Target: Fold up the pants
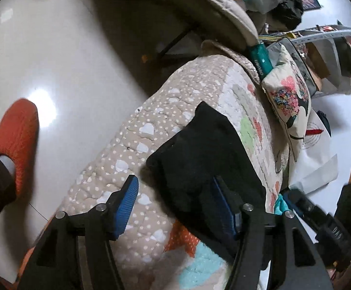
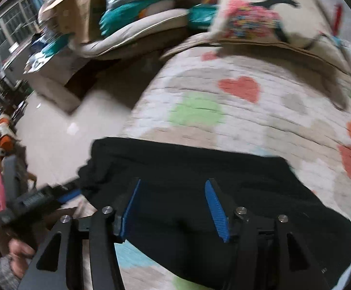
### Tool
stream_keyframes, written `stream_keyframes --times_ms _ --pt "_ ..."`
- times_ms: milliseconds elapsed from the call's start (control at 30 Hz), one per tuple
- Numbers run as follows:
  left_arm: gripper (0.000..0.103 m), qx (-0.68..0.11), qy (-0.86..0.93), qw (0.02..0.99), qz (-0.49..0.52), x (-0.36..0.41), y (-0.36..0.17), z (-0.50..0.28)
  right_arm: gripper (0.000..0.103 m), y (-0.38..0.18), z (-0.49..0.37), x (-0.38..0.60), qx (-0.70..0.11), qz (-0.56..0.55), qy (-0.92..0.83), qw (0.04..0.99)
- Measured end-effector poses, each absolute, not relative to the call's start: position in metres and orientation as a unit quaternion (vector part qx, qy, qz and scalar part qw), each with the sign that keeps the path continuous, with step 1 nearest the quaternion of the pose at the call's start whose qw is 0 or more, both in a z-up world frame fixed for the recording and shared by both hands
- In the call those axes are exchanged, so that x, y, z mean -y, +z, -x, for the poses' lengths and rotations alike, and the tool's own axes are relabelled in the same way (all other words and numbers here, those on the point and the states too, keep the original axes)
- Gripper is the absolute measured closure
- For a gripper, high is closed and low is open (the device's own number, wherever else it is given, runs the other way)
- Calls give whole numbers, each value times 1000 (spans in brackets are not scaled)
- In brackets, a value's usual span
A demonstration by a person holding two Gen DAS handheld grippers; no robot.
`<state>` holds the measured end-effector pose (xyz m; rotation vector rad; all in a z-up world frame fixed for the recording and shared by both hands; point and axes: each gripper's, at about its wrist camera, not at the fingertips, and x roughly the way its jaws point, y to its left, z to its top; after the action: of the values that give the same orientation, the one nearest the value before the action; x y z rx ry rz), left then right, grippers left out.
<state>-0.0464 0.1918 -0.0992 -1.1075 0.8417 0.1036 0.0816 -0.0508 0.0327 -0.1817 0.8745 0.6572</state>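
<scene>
1. Two grippers hovered over one pair of black pants that lay in a folded, roughly rectangular bundle on a quilted blanket patterned with white dots and coloured hearts.
2. Seen from the left wrist camera, the left gripper had its jaws spread wide and grasping nothing; one blue pad sat over bare quilt, the other at the near edge of the pants.
3. Seen from the right wrist camera, the right gripper also had its jaws parted and empty, both blue pads poised directly above the dark cloth; whether they touched the fabric could not be told through the blur.
4. The left gripper appeared at the left of the right wrist view, just beside the left end of the pants.
5. Beyond the pants, a cream pillow with a floral print rested at the far end of the blanket.
6. An orange slipper stood on the glossy pale floor beside the blanket.
7. Cluttered bags and a beige cushion lay in the background, too blurred to describe further.
</scene>
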Motion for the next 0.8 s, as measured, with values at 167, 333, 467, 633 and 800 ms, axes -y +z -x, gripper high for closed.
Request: stream_keyframes --times_ms 167,333,467,633,800 --pt "42 -381 57 781 491 -190 -91 39 39 25 -95 -26 -432 139 340 824" --pt "42 -384 87 775 494 -192 -97 38 36 14 -101 -74 -437 206 351 802" --pt "42 -385 89 754 525 -196 -115 38 36 -2 -109 -103 -446 256 351 783" --pt "39 -364 82 751 545 -197 -119 34 36 -16 -113 -126 -449 286 359 767" --pt "37 -366 72 749 547 -195 -121 29 34 -39 -110 -145 -456 318 363 748"
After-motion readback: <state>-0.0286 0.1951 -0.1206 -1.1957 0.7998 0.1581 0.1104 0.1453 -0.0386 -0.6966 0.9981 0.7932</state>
